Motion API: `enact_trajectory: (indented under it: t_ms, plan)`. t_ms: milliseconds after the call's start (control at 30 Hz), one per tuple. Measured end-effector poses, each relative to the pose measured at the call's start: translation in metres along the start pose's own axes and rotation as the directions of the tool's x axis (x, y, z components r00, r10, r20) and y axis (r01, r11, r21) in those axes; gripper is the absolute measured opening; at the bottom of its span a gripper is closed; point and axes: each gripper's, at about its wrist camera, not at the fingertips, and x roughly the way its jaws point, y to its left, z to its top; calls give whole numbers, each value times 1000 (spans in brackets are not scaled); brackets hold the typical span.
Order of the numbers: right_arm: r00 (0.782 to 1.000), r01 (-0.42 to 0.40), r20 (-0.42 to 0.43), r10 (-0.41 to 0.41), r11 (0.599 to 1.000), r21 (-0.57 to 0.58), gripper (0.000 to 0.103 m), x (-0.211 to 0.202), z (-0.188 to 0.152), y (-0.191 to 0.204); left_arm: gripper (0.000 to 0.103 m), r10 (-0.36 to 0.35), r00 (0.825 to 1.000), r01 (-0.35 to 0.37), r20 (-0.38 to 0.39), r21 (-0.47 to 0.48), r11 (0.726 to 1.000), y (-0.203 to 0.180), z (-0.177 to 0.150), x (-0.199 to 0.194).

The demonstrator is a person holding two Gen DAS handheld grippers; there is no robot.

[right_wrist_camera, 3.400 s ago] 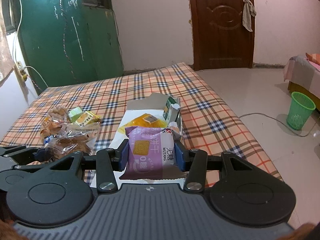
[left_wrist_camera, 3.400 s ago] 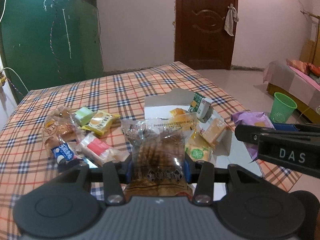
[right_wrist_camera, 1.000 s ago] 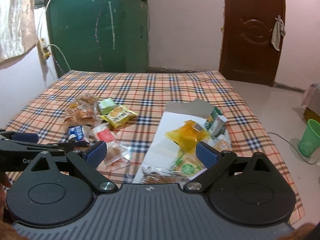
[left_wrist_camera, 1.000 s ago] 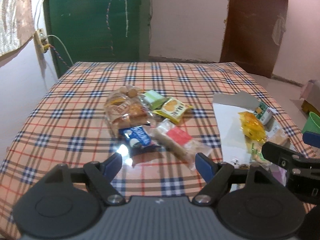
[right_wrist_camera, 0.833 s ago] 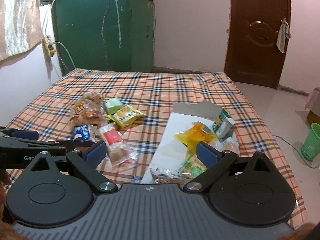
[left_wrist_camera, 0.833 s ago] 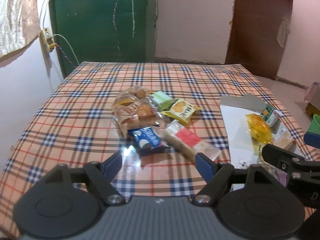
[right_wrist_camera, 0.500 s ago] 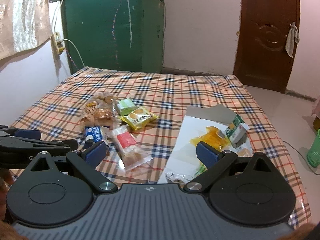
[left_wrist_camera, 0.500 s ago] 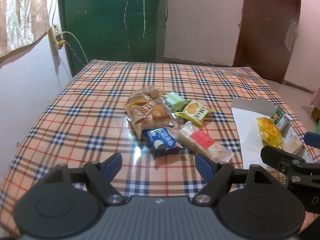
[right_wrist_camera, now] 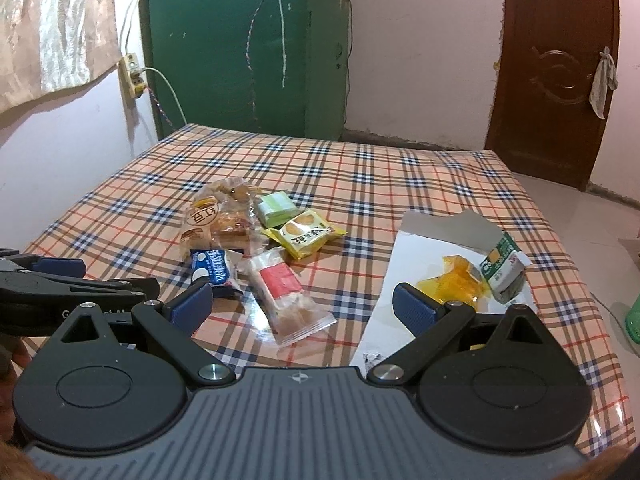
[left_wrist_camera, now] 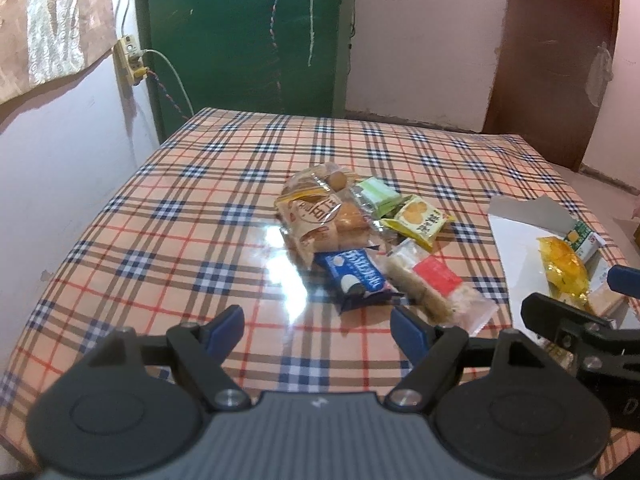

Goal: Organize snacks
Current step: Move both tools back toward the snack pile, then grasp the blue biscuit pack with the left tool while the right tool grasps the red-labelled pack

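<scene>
Hovering wide-open left tool and right tool above snack packets

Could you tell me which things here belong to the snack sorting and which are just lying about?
Job:
bread bag
green packet
yellow packet
blue packet
red-label packet
white box
orange wrapper
green carton

Lying about:
wall socket
cloth on door
</scene>
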Motion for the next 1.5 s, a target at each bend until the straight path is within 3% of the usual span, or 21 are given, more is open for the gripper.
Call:
enact_trajectory:
  t_ms: [467, 1000, 1100, 1233, 1267, 1500]
  plan:
    - [999, -27, -35, 27, 1000, -16, 103, 19, 0, 4, 83, 8, 1000, -9, -30, -23, 1000, 9, -2, 20]
    - [998, -9, -66, 12, 999, 46, 103, 39, -9, -18, 84, -29, 996, 23, -85, -76, 997, -20, 18, 100]
    - [997, -12, -75, 15, 999, 48, 103, 44, -11, -19, 78, -33, 995, 24, -99, -89, 996, -22, 20, 113]
    - [995, -29, -91, 33, 999, 45, 103, 55, -11, -19, 48, -27, 996, 24, -86, -41, 999, -24, 15, 122]
    - [995, -32, -95, 36, 999, 39, 103, 58, -10, -19, 45, -22, 997, 21, -77, -20, 1000, -25, 15, 121]
    - [986, -94, -137, 89, 995, -25, 103, 90, 0, -5, 43, -46, 996, 45, -80, -14, 999, -9, 10, 111]
